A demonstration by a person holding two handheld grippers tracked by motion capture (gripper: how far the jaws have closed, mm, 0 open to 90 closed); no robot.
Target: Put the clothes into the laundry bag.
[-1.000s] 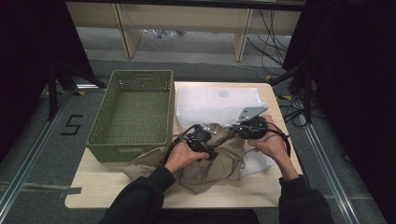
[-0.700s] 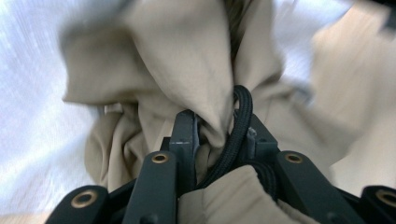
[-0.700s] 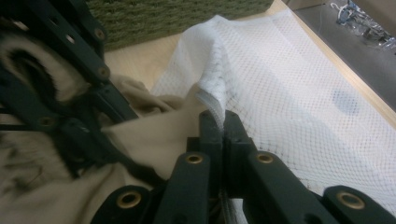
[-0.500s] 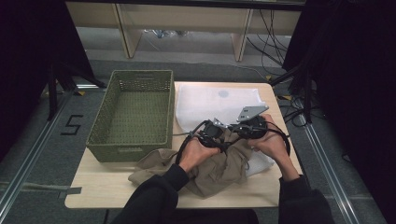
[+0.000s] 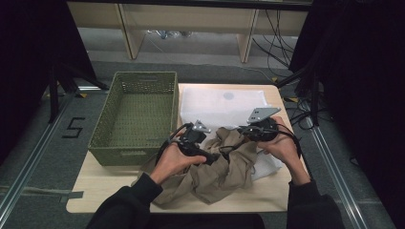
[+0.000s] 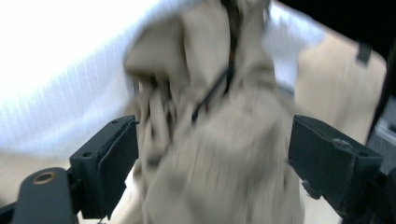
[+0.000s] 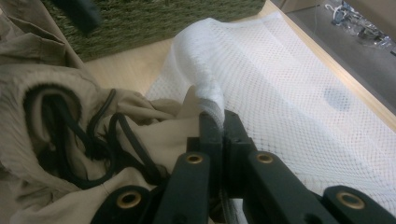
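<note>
A beige garment [image 5: 219, 176] with a black drawstring [image 7: 70, 140] lies bunched on the table's front middle, against a white mesh bag [image 5: 224, 102]. My left gripper [image 5: 215, 157] hovers over the garment. Its jaws have just been opening and stand wide apart in the left gripper view, with the blurred garment [image 6: 224, 140] between them and the pads off it. My right gripper [image 5: 241, 130] is shut on a raised fold of the mesh bag [image 7: 210, 88] at the bag's near edge, right beside the garment [image 7: 42, 88]. Right gripper [image 7: 218, 122] jaws press together on the mesh.
A green woven basket [image 5: 129, 155] stands with nothing in it on the left of the wooden table [image 5: 105, 186]. Its wall [image 7: 140, 23] is just beyond the garment. Cables and shelf legs lie on the floor behind the table.
My left hand carried the garment right toward the mesh bag's held edge, then drew back left and let go, jaws now wide. The right gripper kept still on the mesh.
</note>
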